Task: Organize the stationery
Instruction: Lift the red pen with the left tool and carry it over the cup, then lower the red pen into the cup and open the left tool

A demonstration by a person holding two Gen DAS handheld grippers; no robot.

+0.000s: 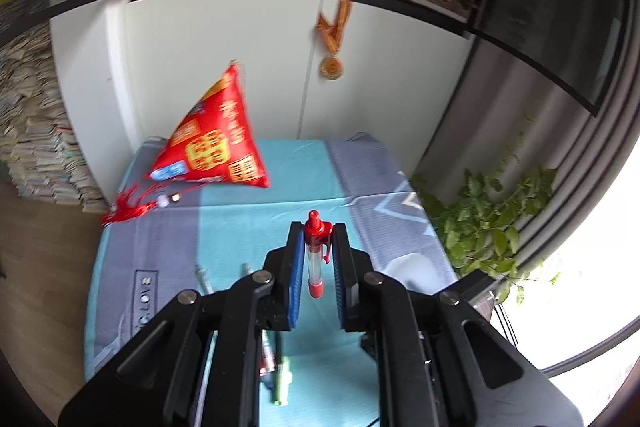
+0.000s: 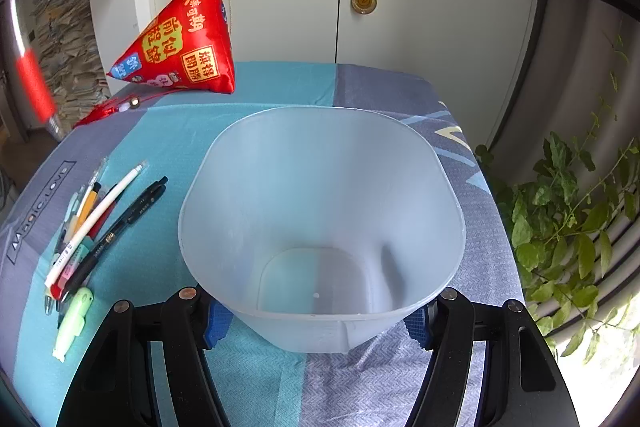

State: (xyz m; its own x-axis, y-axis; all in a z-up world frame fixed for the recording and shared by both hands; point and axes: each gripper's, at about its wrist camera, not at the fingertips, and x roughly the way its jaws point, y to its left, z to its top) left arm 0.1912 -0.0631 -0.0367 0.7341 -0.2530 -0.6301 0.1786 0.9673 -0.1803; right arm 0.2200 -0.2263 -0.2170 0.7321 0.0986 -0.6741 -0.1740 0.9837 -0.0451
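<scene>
White cabinet doors back a small table [image 2: 280,83] draped in a turquoise and grey-blue cloth, with a medal [image 2: 364,1] hanging on one door and a red pyramid-shaped cushion [image 2: 180,43] at the table's far left.

Seen from the left wrist, the left gripper [image 1: 319,233] pinches a red pen [image 1: 315,251] with a clear barrel. Its blue pads press on the pen's red upper end near the clip, the pen lying along the fingers with its lower red end hanging free between them. It is held in the air above the cloth.

Seen from the right wrist, the right gripper [image 2: 316,319] clamps a frosted plastic cup [image 2: 320,211], a blue pad against each side of its lower wall. The cup stands on the cloth, mouth open, apparently empty.

More pens [image 2: 100,223] lie in a loose bundle on the cloth to the left of the cup, with a pale green highlighter-like item [image 2: 72,323] nearest the camera.

The step in hand looks like carrying the red pen to the cup. To do it well, bring the pen over the middle of the mouth, tip it so the free end points down, and lower that end below the rim before letting go. The right gripper should hold the cup steady, since the light plastic could tip if a pen strikes its wall.
</scene>
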